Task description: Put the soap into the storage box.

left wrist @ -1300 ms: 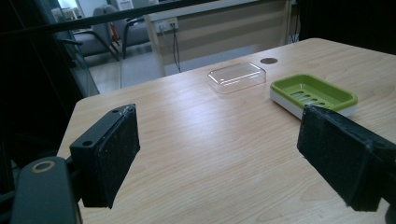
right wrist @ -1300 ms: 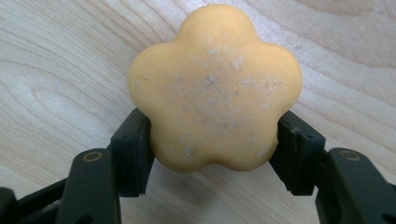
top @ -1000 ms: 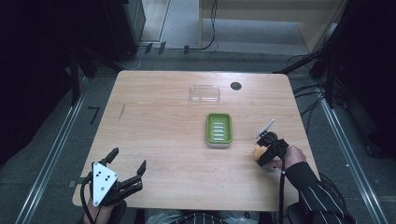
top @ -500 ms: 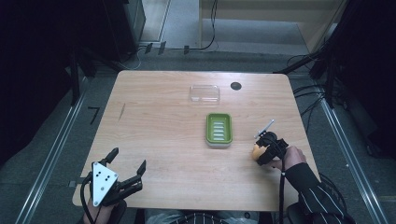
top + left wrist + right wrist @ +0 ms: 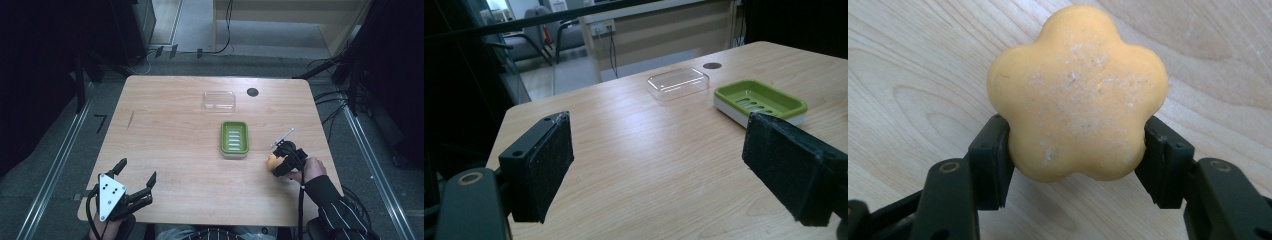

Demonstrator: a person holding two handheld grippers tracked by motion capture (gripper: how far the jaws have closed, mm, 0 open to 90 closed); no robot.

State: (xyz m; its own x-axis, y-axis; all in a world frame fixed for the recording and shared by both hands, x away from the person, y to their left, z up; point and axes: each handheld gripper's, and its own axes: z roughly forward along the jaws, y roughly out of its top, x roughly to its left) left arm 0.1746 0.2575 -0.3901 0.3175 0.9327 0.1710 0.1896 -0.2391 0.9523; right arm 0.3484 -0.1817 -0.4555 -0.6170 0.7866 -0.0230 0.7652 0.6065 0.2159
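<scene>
An orange flower-shaped soap [image 5: 1078,95] sits between the black jaws of my right gripper [image 5: 1075,160], which is shut on it just over the wood. From above, that soap [image 5: 273,160] and right gripper [image 5: 281,161] are at the table's right front, a little right of a green soap dish [image 5: 234,139]. The green dish [image 5: 760,100] is empty and has slots in its floor. My left gripper [image 5: 135,176] rests at the front left corner, wide open with nothing between its pads [image 5: 546,165].
A clear plastic lid [image 5: 219,100] lies behind the dish; the lid [image 5: 678,82] also shows far off in the left gripper view. A round dark hole [image 5: 252,92] is in the wooden table [image 5: 170,130] near its far edge. Dark floor and cables surround the table.
</scene>
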